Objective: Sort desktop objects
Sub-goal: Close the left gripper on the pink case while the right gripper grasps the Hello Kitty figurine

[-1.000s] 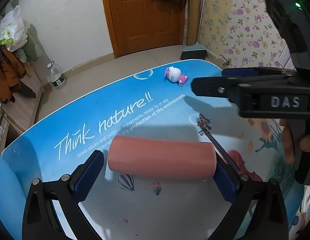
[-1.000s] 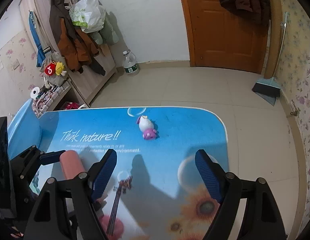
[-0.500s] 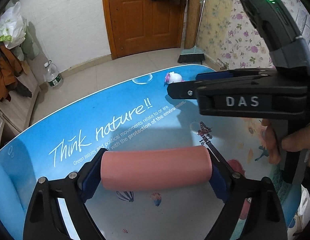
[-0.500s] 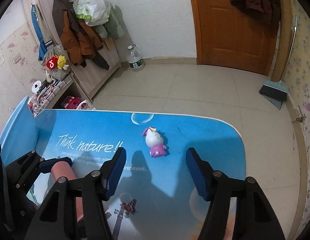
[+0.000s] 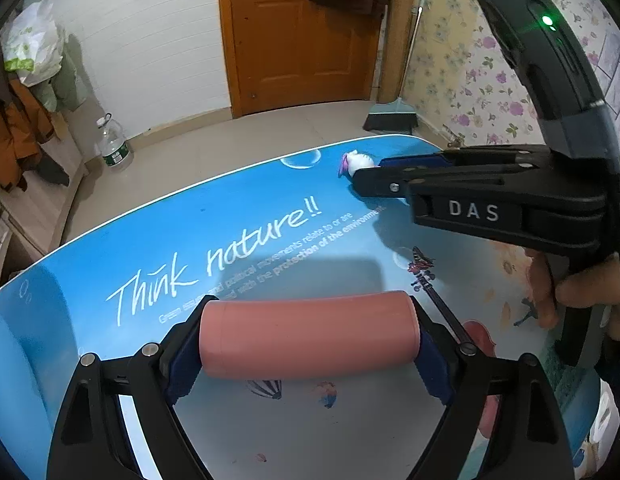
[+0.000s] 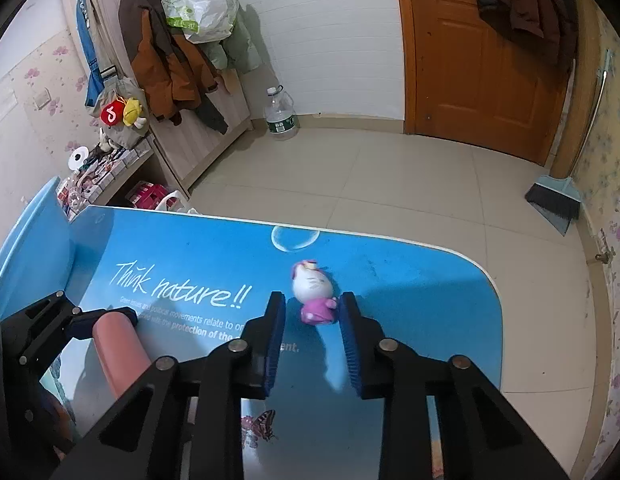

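A pink cylinder lies crosswise above the blue desk top, and my left gripper is shut on it, one blue pad on each flat end. The cylinder also shows at the lower left of the right wrist view. A small white toy figure with a pink body lies on its back near the desk's far edge. My right gripper straddles its pink lower half and its jaws are closing. The right pad touches the toy while a gap remains at the left pad. From the left wrist view, the toy peeks out past the right gripper.
The desk's rounded far edge drops to a tiled floor. A raised blue side panel borders the desk's left. On the floor stand a water bottle and a broom with dustpan. Coats hang by a low shelf.
My left jaws closed onto the ends of the pink cylinder. My right gripper moved forward to the toy, and its jaws narrowed from wide apart to straddle it.
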`<action>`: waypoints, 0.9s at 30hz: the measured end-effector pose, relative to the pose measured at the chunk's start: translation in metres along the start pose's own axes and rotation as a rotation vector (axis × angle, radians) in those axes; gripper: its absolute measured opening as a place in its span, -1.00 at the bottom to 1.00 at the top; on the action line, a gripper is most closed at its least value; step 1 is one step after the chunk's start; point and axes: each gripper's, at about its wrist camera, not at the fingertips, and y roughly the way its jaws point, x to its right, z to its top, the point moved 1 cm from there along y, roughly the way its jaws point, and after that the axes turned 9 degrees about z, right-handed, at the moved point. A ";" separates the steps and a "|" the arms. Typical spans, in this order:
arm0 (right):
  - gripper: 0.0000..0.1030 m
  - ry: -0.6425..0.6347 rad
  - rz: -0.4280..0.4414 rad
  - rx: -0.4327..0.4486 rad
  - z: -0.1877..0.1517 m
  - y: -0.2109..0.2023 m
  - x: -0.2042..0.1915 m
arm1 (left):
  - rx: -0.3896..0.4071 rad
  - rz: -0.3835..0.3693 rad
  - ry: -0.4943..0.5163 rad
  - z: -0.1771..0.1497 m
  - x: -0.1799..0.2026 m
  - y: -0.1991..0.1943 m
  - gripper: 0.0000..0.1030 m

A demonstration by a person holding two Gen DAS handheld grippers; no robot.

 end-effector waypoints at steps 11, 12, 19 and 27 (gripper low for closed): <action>-0.51 0.007 -0.009 -0.003 -0.007 -0.008 0.004 | -0.003 0.014 -0.029 -0.002 -0.009 -0.002 0.70; -0.51 0.006 -0.011 -0.004 -0.008 -0.008 0.005 | -0.002 0.017 -0.029 -0.002 -0.009 -0.002 0.70; -0.51 -0.006 -0.017 0.004 -0.010 -0.013 -0.001 | -0.004 0.029 -0.046 -0.006 -0.016 -0.005 0.70; -0.51 -0.045 -0.026 -0.002 0.000 -0.004 -0.011 | -0.006 0.027 -0.053 -0.006 -0.018 -0.005 0.70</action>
